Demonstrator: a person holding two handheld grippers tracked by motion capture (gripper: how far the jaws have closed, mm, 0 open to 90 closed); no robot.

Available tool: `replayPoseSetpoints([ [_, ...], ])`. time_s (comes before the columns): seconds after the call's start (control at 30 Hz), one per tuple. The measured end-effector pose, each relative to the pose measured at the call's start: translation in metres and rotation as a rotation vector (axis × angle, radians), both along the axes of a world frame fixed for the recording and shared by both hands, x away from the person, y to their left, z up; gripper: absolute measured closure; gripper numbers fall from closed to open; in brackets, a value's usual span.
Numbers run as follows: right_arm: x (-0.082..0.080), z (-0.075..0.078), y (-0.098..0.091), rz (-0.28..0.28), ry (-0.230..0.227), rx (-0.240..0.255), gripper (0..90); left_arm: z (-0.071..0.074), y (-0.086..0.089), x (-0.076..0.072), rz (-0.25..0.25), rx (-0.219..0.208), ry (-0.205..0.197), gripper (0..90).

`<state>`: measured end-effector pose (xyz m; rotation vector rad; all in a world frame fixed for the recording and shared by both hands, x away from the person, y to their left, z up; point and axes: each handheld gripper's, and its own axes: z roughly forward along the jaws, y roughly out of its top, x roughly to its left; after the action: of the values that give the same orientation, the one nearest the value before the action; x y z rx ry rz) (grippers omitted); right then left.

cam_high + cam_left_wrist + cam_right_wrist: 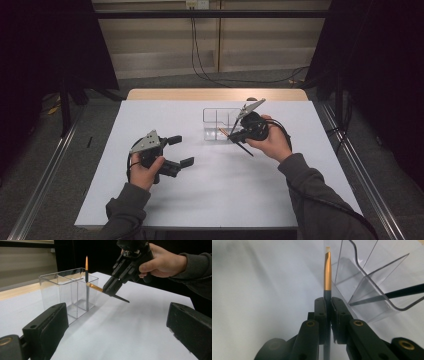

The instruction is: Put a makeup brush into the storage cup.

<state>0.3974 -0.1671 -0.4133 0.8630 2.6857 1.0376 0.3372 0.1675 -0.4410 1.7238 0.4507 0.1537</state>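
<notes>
Gold-ferruled brush [327,272] is sitting clamped in the right gripper [327,305], tip nearing the clear organizer's [67,290] wall beside a standing brush [86,272]; loading seems underway; next, lifting over the rim; left gripper [177,150] is idling open, empty.

White table [210,190], wooden strip at far edge [217,94]; wall cables [200,60]

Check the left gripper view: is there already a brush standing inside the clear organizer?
Yes: a dark-handled brush with a gold ferrule stands upright in a compartment of the clear organizer, while the right gripper holds a second brush beside it.
</notes>
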Motion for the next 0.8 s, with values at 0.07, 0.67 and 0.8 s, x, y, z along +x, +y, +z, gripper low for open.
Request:
replayPoseSetpoints([
  [0.07, 0.000, 0.001, 0.000, -0.001, -0.011, 0.014, 83.7, 0.000, 0.000, 0.000, 0.000, 0.000, 0.000, 3.7],
  [0.67, -0.002, 0.010, -0.005, -0.025, -0.094, 0.152, 83.7, 0.000, 0.001, 0.000, 0.008, -0.008, 0.007, 3.7],
  [0.8, -0.003, 0.012, -0.005, -0.026, -0.110, 0.168, 83.7, 0.000, 0.001, 0.000, 0.007, -0.007, 0.006, 3.7],
])
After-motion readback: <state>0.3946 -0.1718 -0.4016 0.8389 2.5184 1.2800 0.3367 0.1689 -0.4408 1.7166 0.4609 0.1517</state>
